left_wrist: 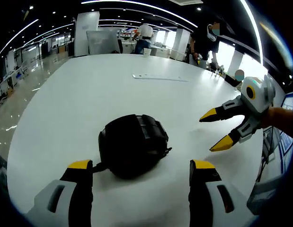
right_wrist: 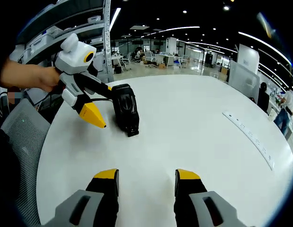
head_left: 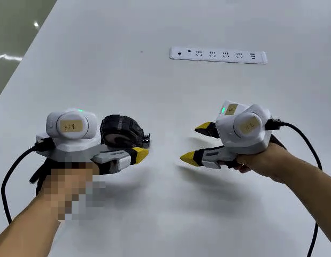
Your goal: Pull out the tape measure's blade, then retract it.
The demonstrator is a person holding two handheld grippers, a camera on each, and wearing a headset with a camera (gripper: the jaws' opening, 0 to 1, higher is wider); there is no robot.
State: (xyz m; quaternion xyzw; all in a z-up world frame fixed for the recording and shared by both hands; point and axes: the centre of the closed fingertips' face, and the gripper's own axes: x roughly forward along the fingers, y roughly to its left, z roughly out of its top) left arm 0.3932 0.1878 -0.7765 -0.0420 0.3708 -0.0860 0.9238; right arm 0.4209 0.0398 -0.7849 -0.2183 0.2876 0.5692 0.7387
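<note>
While the left claw [left_wrist: 140,165] rests low over the white table [left_wrist: 89,85] with its two yellow-tipped jaws spread wide, the black tape measure [left_wrist: 132,144] lies on the table in the gap between them, just ahead of the tips. Neither jaw is pinching it. From the head view the case sits close against the far jaw of the left claw, and whether the two touch I cannot tell. A small dark tab [head_left: 146,140] sticks out of the case on the side that faces the right claw.

Opposite, the right claw [head_left: 197,142] hangs a little above the table, held in a hand [head_left: 261,160], with its jaws also parted and nothing between them. Its yellow tips point toward the left claw and the tape measure, with a stretch of bare table between the two claws. A black cable [head_left: 309,155] runs back from the right claw along the person's arm.

Well beyond both claws, on the far side of the table, a long white power strip [head_left: 218,54] lies flat, apart from everything else. Past the table's far edge, in the left gripper view, a few people [left_wrist: 145,33] stand in a bright, open room.
</note>
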